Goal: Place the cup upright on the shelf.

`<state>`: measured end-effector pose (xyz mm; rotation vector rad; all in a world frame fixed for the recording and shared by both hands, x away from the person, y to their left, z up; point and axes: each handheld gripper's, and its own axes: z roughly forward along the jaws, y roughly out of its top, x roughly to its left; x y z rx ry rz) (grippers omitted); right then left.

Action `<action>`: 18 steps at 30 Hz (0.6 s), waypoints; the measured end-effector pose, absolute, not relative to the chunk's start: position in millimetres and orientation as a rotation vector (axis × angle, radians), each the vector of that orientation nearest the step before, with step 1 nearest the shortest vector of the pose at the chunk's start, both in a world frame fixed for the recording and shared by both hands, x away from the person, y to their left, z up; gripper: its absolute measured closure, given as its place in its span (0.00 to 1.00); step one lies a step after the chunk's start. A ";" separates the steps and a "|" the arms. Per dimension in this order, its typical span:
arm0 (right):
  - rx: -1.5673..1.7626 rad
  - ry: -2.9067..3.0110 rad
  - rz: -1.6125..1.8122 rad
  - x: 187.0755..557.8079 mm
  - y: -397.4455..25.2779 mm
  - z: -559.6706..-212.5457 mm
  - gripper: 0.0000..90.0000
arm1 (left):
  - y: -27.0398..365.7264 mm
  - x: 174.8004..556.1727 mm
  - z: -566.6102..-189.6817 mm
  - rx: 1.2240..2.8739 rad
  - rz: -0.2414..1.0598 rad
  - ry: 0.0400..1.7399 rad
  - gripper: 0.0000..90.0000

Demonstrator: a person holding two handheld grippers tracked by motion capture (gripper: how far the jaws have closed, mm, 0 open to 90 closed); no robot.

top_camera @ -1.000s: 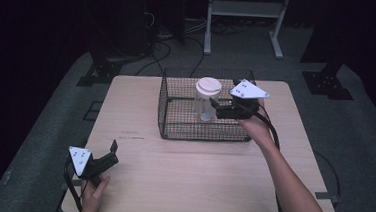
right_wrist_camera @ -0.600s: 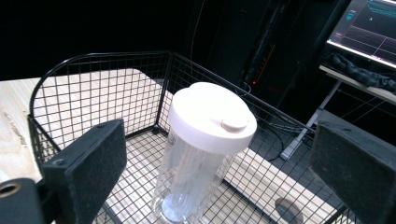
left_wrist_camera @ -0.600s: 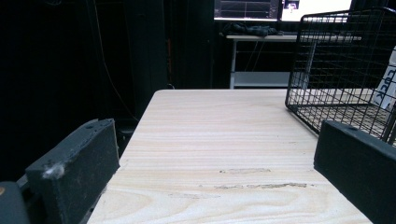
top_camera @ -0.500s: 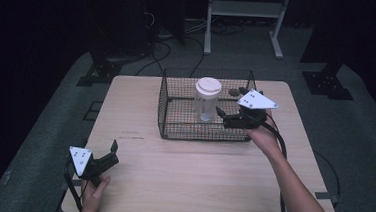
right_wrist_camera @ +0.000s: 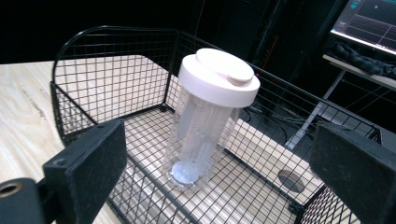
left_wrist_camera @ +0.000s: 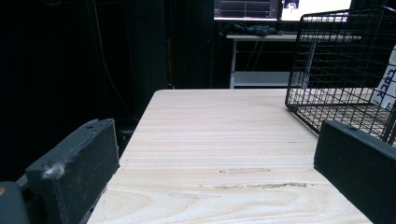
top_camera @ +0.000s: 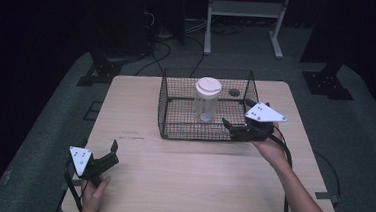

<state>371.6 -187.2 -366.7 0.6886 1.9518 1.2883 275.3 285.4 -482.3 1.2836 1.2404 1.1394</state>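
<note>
1. Dark room all round, pale wooden table (top_camera: 195, 181) lit in the middle, and my right gripper (top_camera: 235, 130) is backing off from the wire basket (top_camera: 174, 130).
2. A second ago its jaws were up inside the basket at the jar; now they stand wide apart and empty, just outside the basket's right near corner.
3. That leaves the clear jar (right_wrist_camera: 201, 135) with its white lid (right_wrist_camera: 218, 77) standing upright on the basket floor, a little back of centre, touching nothing else. I read the placing as done and the release as clean.
4. My left gripper (top_camera: 108, 154) hasn't budged: parked at the table's left near corner, jaws spread, nothing between them, looking along bare wood toward the basket.
5. Basket sits against the table's far edge, slightly right of centre.
6. Beyond: grey floor, cables, black stand feet, a white frame (top_camera: 242, 19) at the back, a lit monitor (right_wrist_camera: 369, 23) on a bench.
</note>
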 end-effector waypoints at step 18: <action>0.681 1.967 1.291 342.7 -203.2 -380.5 0.04 | 285.2 275.1 -482.2 1.285 1.142 1.241 0.00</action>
